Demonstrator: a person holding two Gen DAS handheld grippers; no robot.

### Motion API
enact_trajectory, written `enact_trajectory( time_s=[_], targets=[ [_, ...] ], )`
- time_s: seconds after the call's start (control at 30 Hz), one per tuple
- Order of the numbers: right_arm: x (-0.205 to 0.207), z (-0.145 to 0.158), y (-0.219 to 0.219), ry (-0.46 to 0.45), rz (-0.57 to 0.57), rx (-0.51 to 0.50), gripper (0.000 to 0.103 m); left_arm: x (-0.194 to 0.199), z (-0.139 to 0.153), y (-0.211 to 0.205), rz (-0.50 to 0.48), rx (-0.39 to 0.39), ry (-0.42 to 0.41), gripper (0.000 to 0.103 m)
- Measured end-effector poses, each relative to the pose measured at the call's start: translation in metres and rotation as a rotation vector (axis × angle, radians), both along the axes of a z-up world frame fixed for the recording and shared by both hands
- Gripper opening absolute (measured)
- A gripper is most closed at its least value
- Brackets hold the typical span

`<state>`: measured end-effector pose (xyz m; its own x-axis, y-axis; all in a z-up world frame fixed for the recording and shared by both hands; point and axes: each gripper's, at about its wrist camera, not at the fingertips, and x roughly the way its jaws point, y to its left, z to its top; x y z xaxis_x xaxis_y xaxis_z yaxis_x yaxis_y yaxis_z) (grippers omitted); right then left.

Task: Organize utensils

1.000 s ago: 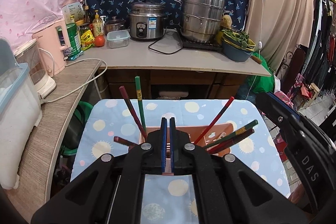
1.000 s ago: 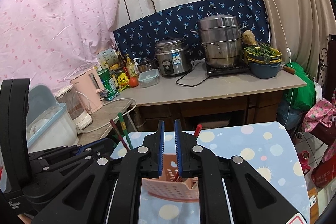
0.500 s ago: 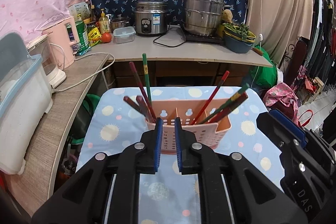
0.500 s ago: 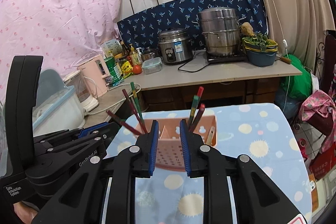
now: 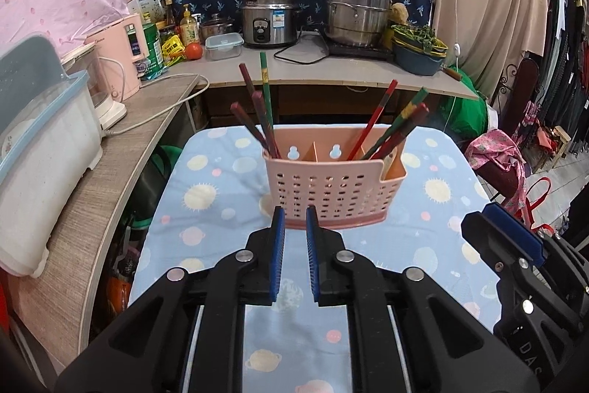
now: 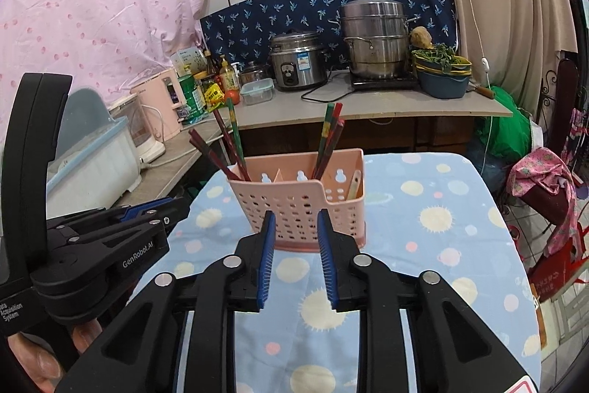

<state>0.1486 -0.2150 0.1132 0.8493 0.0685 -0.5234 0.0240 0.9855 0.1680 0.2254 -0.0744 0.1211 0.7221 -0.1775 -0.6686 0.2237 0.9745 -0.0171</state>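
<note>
A pink perforated utensil basket (image 5: 333, 190) stands on the blue dotted tablecloth (image 5: 221, 220); it also shows in the right wrist view (image 6: 302, 205). Red and green chopsticks (image 5: 259, 109) lean in its left compartment, more chopsticks (image 5: 397, 127) lean at its right, and a pale spoon (image 6: 354, 185) sits in the right end. My left gripper (image 5: 294, 220) is open and empty, just in front of the basket. My right gripper (image 6: 295, 221) is open and empty, also in front of it.
A wooden counter (image 5: 110, 153) with a white bin (image 5: 40, 150) and a pink kettle (image 5: 121, 61) runs along the left. The back counter (image 5: 331, 69) holds a rice cooker (image 5: 270, 17), a steel steamer (image 5: 357, 6) and bowls.
Both grippers have pulled back from the basket and opened wider. The basket now stands free on the cloth in front of them.
</note>
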Motion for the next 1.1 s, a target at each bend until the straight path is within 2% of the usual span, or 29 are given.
enact_trajectory(
  time_s=[0.27, 0.5, 0.53, 0.6, 0.83, 0.97, 1.1],
  targets=[
    [-0.017, -0.019, 0.007, 0.035, -0.008, -0.044, 0.027, -0.016, -0.021, 0.003, 0.018, 0.025, 0.025, 0.011],
    [-0.027, -0.031, 0.004, 0.063, -0.015, -0.026, 0.027, -0.028, -0.036, 0.003, 0.028, 0.046, 0.036, 0.013],
    [-0.028, -0.032, 0.004, 0.067, -0.015, -0.023, 0.027, -0.030, -0.037, 0.002, 0.028, 0.051, 0.035, 0.014],
    [-0.029, -0.034, 0.003, 0.072, -0.020, -0.021, 0.028, -0.032, -0.040, 0.002, 0.031, 0.055, 0.033, 0.025],
    [-0.033, -0.038, 0.003, 0.077, -0.036, -0.035, 0.048, -0.036, -0.044, 0.000, 0.036, 0.065, 0.026, 0.033],
    [-0.033, -0.041, 0.004, 0.081, -0.049, -0.048, 0.054, -0.036, -0.046, -0.002, 0.044, 0.073, 0.022, 0.044],
    [-0.031, -0.043, 0.001, 0.094, -0.053, -0.042, 0.057, -0.036, -0.049, -0.003, 0.049, 0.089, 0.017, 0.048]
  ],
)
